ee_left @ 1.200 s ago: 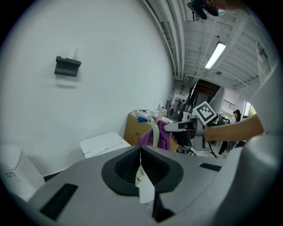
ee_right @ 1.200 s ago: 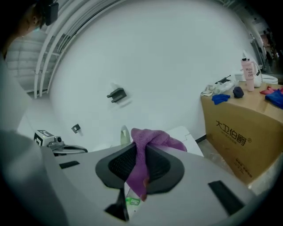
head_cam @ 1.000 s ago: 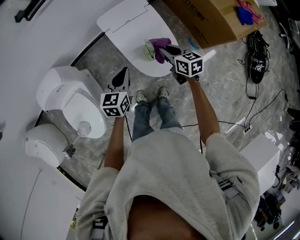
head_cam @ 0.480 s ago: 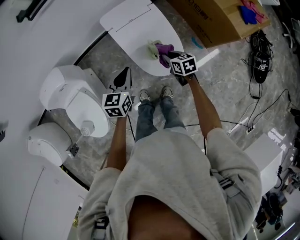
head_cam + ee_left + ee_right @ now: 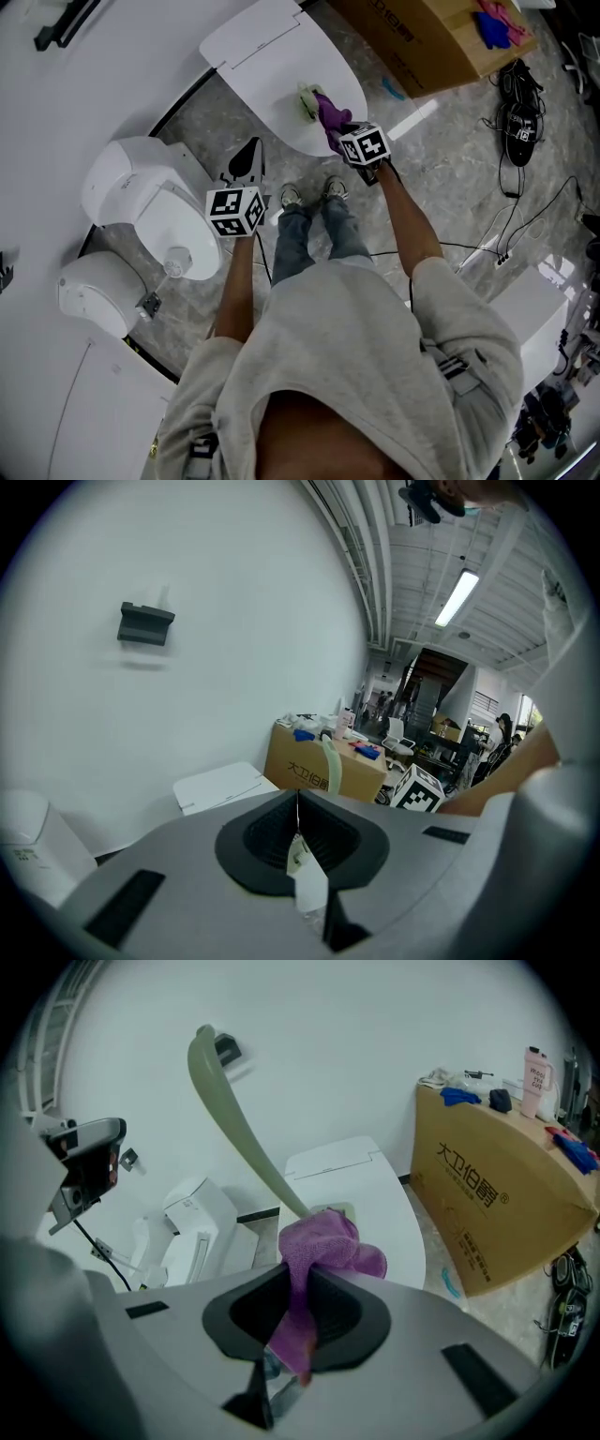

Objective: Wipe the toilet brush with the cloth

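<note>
A pale green toilet brush (image 5: 306, 98) stands on the white table (image 5: 267, 42); its long curved handle (image 5: 239, 1115) rises up to the left in the right gripper view. My right gripper (image 5: 341, 124) is shut on a purple cloth (image 5: 323, 1246), and the cloth (image 5: 328, 106) is bunched against the low end of the handle. My left gripper (image 5: 246, 157) hangs over the floor between the toilet and the table, jaws shut with nothing between them. In the left gripper view (image 5: 297, 808) the brush handle (image 5: 330, 764) shows far ahead.
A white toilet (image 5: 150, 202) sits at the left against the wall. A cardboard box (image 5: 422, 37) with bits on top stands behind the table. Black shoes (image 5: 518, 127) and cables (image 5: 506, 234) lie on the marble floor at the right. The person's feet (image 5: 309, 192) are below the table.
My right gripper has moved left and nearer the brush with the purple cloth, which now lies against the handle. The left gripper has hardly moved.
</note>
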